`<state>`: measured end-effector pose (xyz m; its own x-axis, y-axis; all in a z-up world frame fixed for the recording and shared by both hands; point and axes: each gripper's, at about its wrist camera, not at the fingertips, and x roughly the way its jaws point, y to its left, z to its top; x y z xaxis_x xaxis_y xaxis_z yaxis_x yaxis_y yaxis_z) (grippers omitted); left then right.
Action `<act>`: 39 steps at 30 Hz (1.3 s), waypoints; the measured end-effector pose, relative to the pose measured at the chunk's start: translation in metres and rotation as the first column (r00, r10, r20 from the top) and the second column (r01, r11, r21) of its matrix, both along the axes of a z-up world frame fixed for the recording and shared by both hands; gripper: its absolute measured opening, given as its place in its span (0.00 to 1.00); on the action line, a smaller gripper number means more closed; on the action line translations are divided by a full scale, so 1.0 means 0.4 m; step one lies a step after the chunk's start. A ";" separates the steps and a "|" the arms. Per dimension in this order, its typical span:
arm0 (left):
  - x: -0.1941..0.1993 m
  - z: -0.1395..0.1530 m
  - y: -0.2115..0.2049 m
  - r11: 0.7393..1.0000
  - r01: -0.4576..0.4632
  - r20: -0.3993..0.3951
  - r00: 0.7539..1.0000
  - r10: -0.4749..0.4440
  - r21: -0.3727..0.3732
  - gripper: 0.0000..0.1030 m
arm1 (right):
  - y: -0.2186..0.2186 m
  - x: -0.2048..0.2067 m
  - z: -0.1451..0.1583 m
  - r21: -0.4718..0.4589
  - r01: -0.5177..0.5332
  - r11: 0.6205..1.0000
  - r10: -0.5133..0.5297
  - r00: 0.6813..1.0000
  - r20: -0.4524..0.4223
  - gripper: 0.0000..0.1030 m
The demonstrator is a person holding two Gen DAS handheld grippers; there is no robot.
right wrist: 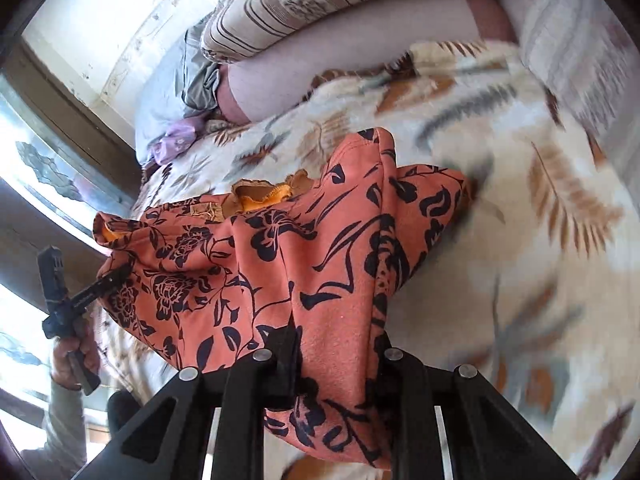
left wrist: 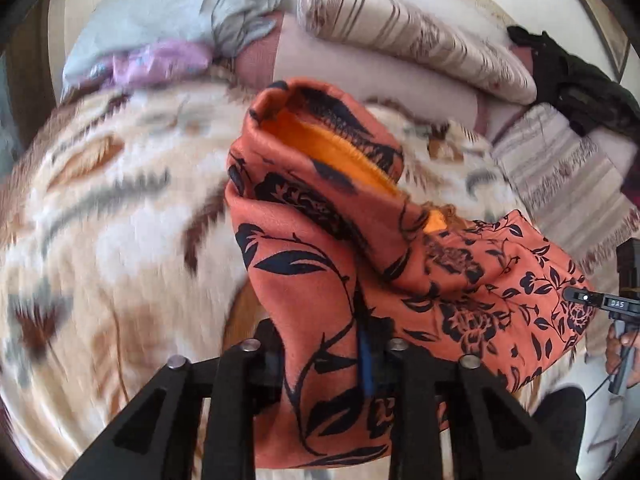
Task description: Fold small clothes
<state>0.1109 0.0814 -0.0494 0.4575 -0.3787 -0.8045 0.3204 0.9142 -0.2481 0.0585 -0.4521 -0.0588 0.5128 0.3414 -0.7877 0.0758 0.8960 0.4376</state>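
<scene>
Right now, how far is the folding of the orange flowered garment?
Done: nothing looks folded yet; no neat fold shows. In hand: the orange garment hangs bunched between both grippers, above the leaf-print blanket. The left gripper and the right gripper each have cloth between their fingers. Left: lay it flat, fold it, set it down.

left wrist: we look close along our tongs, down at bed | right wrist: likewise, rolled | shared: floral garment (left wrist: 400, 264) (right wrist: 280, 264), leaf-print blanket (left wrist: 120, 220) (right wrist: 520, 200)
</scene>
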 end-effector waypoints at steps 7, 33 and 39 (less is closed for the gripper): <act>-0.068 -0.159 0.118 0.990 -0.138 -0.112 0.984 0.139 0.023 0.59 | -0.069 -0.187 -0.150 -0.037 0.074 0.997 -0.077 0.993 -0.090 0.83; 0.060 -0.051 0.054 0.998 0.056 0.052 0.997 -0.056 0.008 0.28 | -0.080 0.104 -0.103 -0.161 0.073 0.984 -0.062 0.995 0.072 0.61; 0.104 -0.035 0.028 0.999 0.051 0.051 0.997 -0.051 0.005 0.27 | -0.043 0.187 -0.144 -0.215 0.038 0.976 -0.033 0.999 0.025 0.29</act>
